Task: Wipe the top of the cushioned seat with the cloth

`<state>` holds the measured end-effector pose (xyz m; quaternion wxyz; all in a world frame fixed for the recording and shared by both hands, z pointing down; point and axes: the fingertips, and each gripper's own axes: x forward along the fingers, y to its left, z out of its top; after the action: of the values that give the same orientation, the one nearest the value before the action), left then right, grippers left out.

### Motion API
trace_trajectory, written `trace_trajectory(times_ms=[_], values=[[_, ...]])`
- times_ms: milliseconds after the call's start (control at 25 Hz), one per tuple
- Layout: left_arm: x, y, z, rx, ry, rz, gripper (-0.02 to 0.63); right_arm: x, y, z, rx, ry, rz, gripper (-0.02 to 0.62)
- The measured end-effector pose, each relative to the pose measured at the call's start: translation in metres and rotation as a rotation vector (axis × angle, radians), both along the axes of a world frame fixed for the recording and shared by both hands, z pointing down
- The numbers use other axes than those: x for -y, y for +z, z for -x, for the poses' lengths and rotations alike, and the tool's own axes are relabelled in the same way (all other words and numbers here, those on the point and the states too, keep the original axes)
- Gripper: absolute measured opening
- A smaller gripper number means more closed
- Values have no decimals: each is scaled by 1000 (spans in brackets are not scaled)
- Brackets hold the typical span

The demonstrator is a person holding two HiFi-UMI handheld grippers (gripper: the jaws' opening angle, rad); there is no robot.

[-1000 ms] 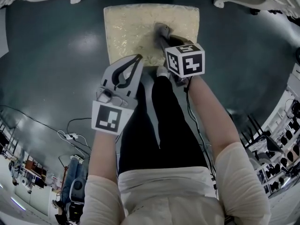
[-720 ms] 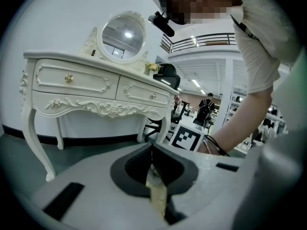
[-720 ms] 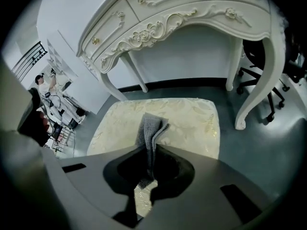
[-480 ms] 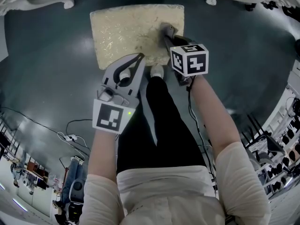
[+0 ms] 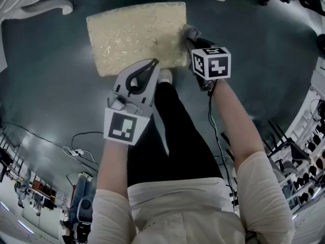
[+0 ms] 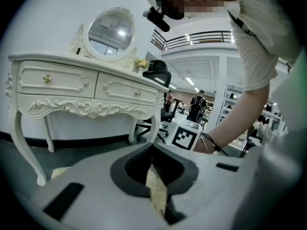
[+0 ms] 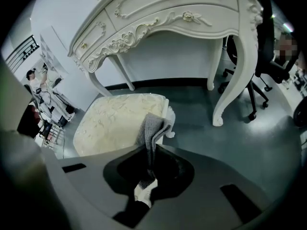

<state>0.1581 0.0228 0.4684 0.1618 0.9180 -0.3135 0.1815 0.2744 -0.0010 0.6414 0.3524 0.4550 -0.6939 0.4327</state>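
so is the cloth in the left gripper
No, the grey cloth is pinched in the right gripper jaws; the left gripper jaws are shut with no cloth between them.

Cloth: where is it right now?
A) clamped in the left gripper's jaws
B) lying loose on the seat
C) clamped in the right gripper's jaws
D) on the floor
C: the right gripper view shows the grey cloth pinched between the jaws of the right gripper, sticking out at the edge of the seat.
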Motion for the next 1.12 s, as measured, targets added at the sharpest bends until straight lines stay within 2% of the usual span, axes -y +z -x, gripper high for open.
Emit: trace_trajectory(times_ms=[160, 360, 720, 920, 1120], values=[[-6, -4, 1, -3, 5, -2, 3, -1, -9, -12, -17, 29, -6, 29], [-10, -17, 21, -9, -3, -10, 3, 2, -35, 16, 9, 34, -40, 29], [-31, -42, 98, -40, -3, -27, 3, -21, -59, 125, 44, -23, -55, 29], [-44, -35, 160, -26, -29, -13, 3, -40, -51, 202, 80, -77, -27, 29], [-50, -24, 213, -14, -63, 6, 3, -54, -41, 261, 88, -118, -1, 29]])
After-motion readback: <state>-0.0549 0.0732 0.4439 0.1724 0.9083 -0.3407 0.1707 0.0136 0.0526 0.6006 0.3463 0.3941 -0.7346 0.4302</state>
